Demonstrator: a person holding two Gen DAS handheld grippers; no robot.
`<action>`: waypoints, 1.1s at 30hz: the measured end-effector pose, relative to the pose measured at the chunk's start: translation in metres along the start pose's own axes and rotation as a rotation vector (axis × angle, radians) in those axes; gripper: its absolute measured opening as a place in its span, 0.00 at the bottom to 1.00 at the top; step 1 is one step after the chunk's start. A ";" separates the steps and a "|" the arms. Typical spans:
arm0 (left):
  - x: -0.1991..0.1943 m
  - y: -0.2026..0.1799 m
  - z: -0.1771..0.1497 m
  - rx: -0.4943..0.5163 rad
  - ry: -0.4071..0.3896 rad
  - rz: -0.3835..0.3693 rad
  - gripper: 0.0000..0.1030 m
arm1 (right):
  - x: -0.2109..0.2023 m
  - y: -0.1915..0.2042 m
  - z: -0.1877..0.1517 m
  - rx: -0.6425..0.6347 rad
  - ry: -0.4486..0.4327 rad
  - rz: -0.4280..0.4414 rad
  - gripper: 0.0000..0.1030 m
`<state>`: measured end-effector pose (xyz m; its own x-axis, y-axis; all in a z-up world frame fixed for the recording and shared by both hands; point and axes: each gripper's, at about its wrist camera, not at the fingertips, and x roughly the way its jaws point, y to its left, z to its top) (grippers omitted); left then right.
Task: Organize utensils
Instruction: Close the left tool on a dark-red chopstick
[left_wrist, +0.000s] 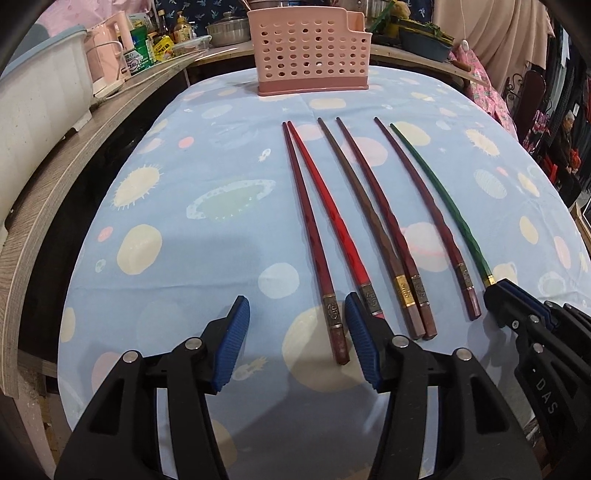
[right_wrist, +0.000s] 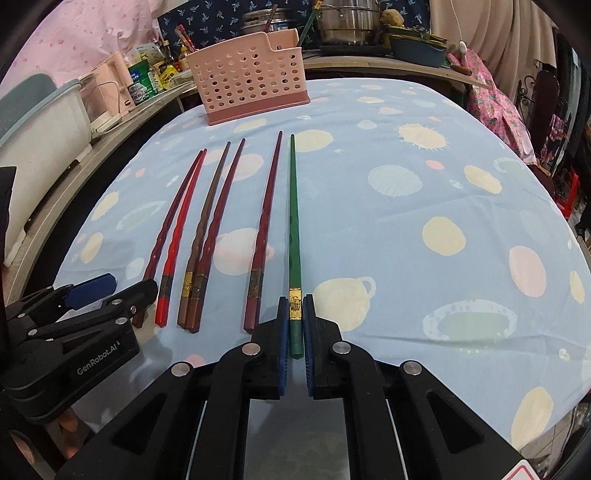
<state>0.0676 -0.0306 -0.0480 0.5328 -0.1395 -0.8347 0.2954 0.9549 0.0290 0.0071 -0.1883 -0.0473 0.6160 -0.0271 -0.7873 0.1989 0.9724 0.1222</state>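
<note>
Surface: table under a light blue tablecloth (right_wrist: 388, 229) printed with pale yellow, pink and green planets and spots.
Chopsticks, count: six, lying side by side, thin tips toward the far edge, thick banded ends toward the grippers.
Leftmost pair: dark red chopstick (left_wrist: 314, 236) and bright red chopstick (left_wrist: 328, 214), tips touching, thick ends spread apart.
Middle pair: brown chopstick (left_wrist: 362, 218) with a gold band, just beside a maroon chopstick (left_wrist: 384, 221); thick ends touching.
Right pair: another maroon chopstick (right_wrist: 264, 229), near the green chopstick (right_wrist: 294, 229), which has a gold band.
Holder: pink perforated basket (left_wrist: 308, 51), upright at the far end of the cloth, well apart from the chopsticks.
Left gripper (left_wrist: 297, 339): fingers released, spread on either side of the dark red chopstick's thick end, not pressing it.
Right gripper (right_wrist: 295, 332): blue pads clenched on the green chopstick's thick end, at the gold band.
Background: cluttered counter with pots, bottles and boxes.
</note>
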 end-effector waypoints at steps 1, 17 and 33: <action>0.000 -0.001 0.000 0.000 -0.001 0.003 0.49 | 0.000 0.000 0.000 -0.001 -0.002 0.001 0.07; -0.003 0.001 -0.003 -0.012 -0.004 -0.029 0.23 | 0.000 -0.001 -0.003 0.000 -0.012 0.006 0.07; -0.003 0.011 -0.003 -0.047 0.002 -0.054 0.07 | 0.000 -0.002 -0.003 0.000 -0.012 0.007 0.07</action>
<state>0.0672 -0.0189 -0.0467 0.5155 -0.1910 -0.8353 0.2861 0.9573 -0.0423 0.0045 -0.1892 -0.0487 0.6266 -0.0232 -0.7790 0.1946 0.9725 0.1276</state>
